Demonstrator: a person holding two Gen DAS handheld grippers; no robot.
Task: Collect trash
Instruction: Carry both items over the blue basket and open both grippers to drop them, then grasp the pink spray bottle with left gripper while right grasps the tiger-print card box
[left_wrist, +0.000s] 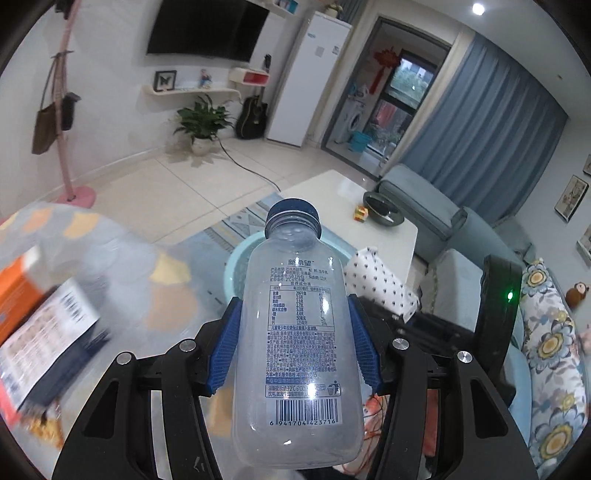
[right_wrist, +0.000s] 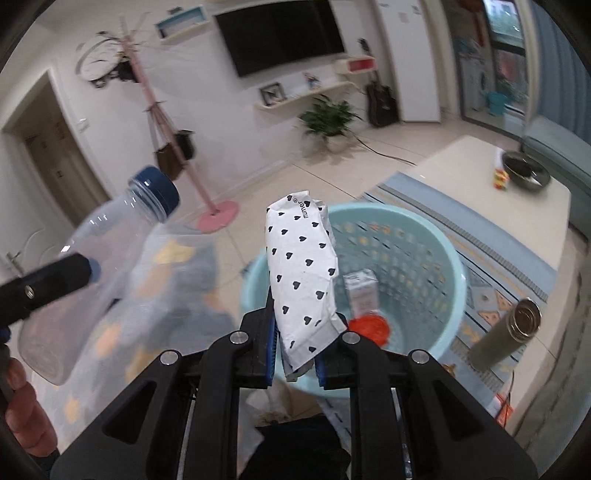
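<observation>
My left gripper (left_wrist: 293, 325) is shut on a clear plastic bottle (left_wrist: 297, 350) with a dark blue cap, held upright in the air. The bottle also shows at the left of the right wrist view (right_wrist: 110, 258). My right gripper (right_wrist: 295, 354) is shut on a white packet with black hearts (right_wrist: 301, 273), held above the light blue perforated basket (right_wrist: 436, 258). The packet shows in the left wrist view (left_wrist: 380, 284) to the right of the bottle. The basket (left_wrist: 236, 266) lies behind the bottle there. Inside the basket lie a small white carton (right_wrist: 362, 291) and an orange lid (right_wrist: 369, 328).
A white coffee table (right_wrist: 480, 177) holds a dark bowl (right_wrist: 524, 170) and a small coloured block (right_wrist: 501, 179). A metal flask (right_wrist: 506, 339) lies right of the basket. A blurred orange box (left_wrist: 40, 321) is at left. A teal sofa (left_wrist: 443, 214) stands right.
</observation>
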